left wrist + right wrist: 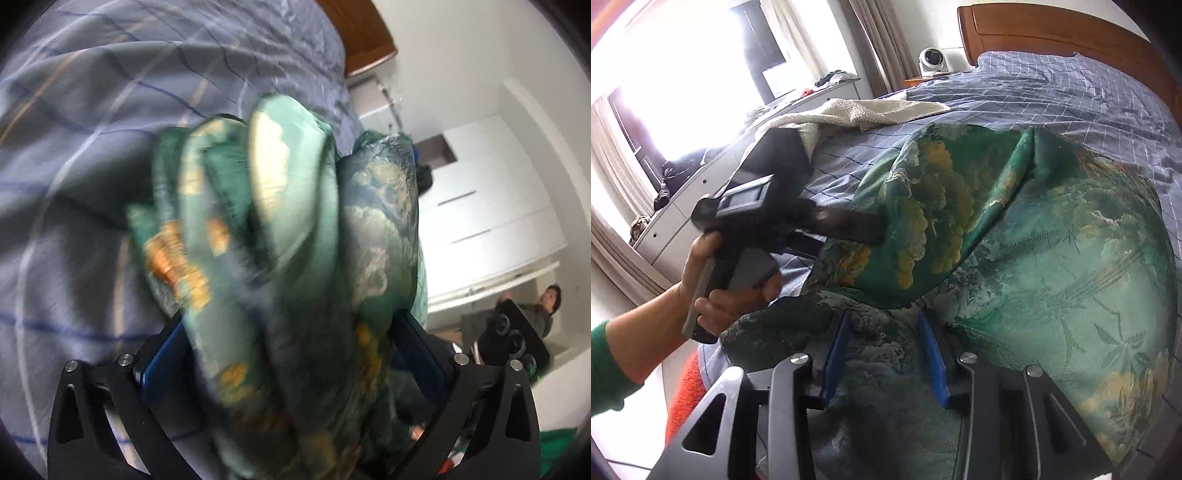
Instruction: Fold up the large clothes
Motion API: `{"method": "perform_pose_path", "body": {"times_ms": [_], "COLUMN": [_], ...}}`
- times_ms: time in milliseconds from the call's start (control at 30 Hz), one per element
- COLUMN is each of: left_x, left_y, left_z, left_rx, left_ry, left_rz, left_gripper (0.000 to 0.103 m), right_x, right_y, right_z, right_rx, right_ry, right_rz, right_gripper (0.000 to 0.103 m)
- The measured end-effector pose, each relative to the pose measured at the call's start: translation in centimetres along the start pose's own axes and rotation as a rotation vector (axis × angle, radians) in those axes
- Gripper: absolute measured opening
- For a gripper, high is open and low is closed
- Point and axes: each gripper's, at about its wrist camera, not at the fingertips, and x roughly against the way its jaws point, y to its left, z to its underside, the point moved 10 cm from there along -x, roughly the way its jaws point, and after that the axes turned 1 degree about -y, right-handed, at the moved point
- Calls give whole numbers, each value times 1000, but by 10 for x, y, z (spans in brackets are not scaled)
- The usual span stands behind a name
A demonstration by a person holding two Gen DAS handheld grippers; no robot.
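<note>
Lying spread over the checked bed [1052, 92], the green patterned garment [1052, 280] has one bunched fold standing between the wide-spread jaws of the left hand-held gripper [291, 332], whether the pads touch it is unclear. Nearer the bed's edge, the right hand-held gripper [884, 354] pinches a fold of it.

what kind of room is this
Most likely a bedroom: a bed with a wooden headboard, curtains by a bright window, and white wardrobe doors.
</note>
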Motion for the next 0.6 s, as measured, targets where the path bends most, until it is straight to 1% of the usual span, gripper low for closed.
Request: {"method": "perform_pose_path", "body": {"times_ms": [67, 133, 167, 200, 267, 333, 367, 433, 467, 500, 533, 567, 600], "left_x": [-23, -39, -43, -43, -39, -35, -34, -34, -34, -34, -34, -30, -30], "left_y": [-5, -4, -3, -2, -2, -3, -3, -4, -5, -6, -6, -6, -6], "left_z": [-6, -7, -8, -9, -9, -7, -7, -7, -8, -7, -7, -4, -4], "left_rx": [-54, -73, -75, -63, -70, -93, -94, -98, -99, -98, -98, -98, -97], "left_ry": [63, 107, 120, 126, 112, 91, 83, 70, 68, 67, 65, 64, 60], "left_rz": [-122, -214, -232, -218, -182, -179, -176, -172, -171, -169, -168, -166, -164], "left_gripper": [103, 103, 103, 103, 102, 95, 94, 91, 91, 91, 91, 91, 91], "right_x": [-2, -5, -8, -9, -3, 11, 20, 47, 64, 81, 91, 102, 105], "right_y": [-1, 0, 0, -1, 0, 3, 3, -5, -17, -36, -54, -82, -110], "right_z": [1, 2, 3, 4, 4, 3, 3, 4, 6, 9, 13, 22, 33], "right_rx": [-3, 6, 14, 19, 13, 1, -13, -77, -121, -173, -213, -274, -336], "right_ry": [-6, -11, -7, -9, -25, -39, -42, -75, -112, -151, -170, -178, -159], "right_rz": [13, 36, 59, 77, 75, 71, 68, 36, 33, 53, 76, 114, 135], "right_gripper": [40, 40, 40, 40, 40, 40, 43, 60, 65, 72, 80, 81, 81]}}
